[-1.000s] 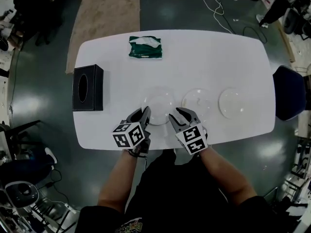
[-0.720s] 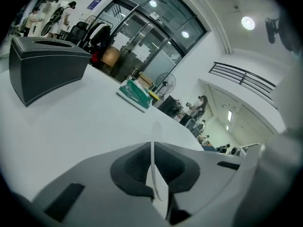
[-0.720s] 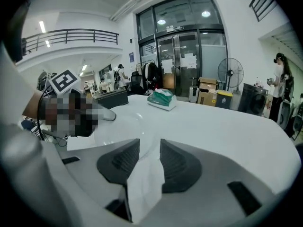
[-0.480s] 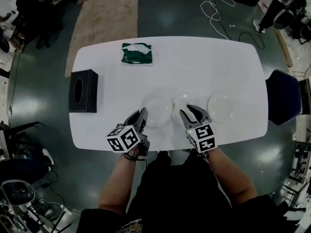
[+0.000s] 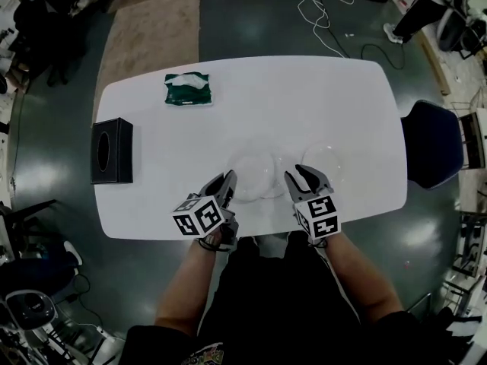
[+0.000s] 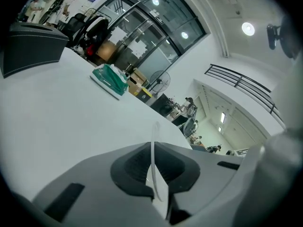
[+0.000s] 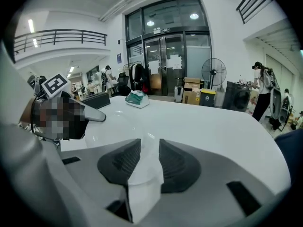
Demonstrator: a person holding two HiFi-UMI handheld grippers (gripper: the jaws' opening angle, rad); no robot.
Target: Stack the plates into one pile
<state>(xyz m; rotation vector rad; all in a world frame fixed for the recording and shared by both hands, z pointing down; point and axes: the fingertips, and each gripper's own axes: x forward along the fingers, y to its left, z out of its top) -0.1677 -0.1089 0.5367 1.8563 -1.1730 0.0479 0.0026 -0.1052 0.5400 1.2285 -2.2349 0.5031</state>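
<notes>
One plate (image 5: pixel 253 175) rim pinched by left gripper (image 5: pixel 228 181) fingers, right gripper (image 5: pixel 305 176) fingers closing round a rim: carry level toward three o'clock.

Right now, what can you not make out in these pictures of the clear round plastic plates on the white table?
1. Head view: how many clear plastic plates overlap; they are transparent on the white table.
2. Left gripper view: the plate in the left gripper shows edge-on only; the jaws cover its lower part.
3. Head view: print on the green tissue pack, too small.
</notes>
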